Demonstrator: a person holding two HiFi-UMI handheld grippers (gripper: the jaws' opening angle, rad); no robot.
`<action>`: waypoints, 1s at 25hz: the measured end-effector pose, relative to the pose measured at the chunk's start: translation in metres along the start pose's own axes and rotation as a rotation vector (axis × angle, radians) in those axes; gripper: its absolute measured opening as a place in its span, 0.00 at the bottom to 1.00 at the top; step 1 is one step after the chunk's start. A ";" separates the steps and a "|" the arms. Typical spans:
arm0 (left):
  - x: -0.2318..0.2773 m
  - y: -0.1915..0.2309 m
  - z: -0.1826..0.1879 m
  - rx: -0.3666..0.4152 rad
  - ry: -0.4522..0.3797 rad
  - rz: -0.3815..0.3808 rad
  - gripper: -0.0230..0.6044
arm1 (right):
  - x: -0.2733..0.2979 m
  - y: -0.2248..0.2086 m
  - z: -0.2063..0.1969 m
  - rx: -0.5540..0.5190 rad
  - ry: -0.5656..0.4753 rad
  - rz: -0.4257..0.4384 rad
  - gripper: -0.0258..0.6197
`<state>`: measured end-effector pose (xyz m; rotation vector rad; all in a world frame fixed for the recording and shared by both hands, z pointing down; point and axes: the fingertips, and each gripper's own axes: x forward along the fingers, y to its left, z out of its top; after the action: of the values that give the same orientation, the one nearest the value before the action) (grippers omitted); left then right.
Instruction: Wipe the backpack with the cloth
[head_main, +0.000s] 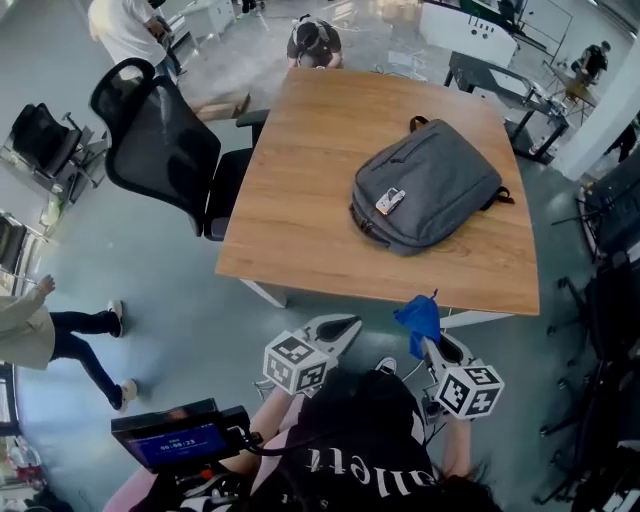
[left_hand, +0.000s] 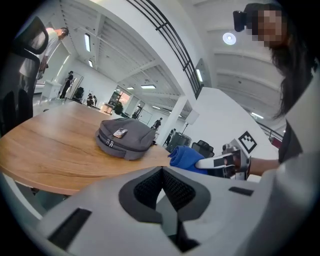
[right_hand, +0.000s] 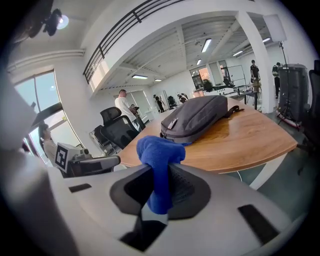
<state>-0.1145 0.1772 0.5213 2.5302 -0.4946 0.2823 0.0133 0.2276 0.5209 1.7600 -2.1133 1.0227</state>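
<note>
A grey backpack (head_main: 428, 186) lies flat on the right half of the wooden table (head_main: 310, 180); it also shows in the left gripper view as the backpack (left_hand: 125, 137) and in the right gripper view as the backpack (right_hand: 197, 117). My right gripper (head_main: 428, 338) is shut on a blue cloth (head_main: 419, 318), held below the table's near edge; the cloth (right_hand: 159, 167) bunches up between its jaws. My left gripper (head_main: 345, 328) hangs beside it, shut and holding nothing, jaws (left_hand: 161, 187) together. Both grippers are off the table, short of the backpack.
A black mesh office chair (head_main: 165, 145) stands at the table's left side. A person (head_main: 314, 42) is at the far end, another (head_main: 60, 335) walks at the left. More desks and chairs (head_main: 500, 80) stand behind and to the right.
</note>
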 end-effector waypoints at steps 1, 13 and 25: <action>0.002 -0.007 -0.001 0.002 -0.001 -0.010 0.03 | -0.005 -0.001 -0.003 -0.002 0.004 -0.002 0.15; 0.009 -0.073 -0.011 -0.019 -0.038 0.069 0.03 | -0.039 -0.015 -0.024 -0.099 0.064 0.101 0.15; 0.019 -0.106 -0.024 -0.009 -0.054 0.140 0.03 | -0.066 -0.041 -0.042 -0.106 0.059 0.142 0.15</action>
<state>-0.0575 0.2682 0.4972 2.5039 -0.6942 0.2633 0.0581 0.3039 0.5303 1.5319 -2.2382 0.9644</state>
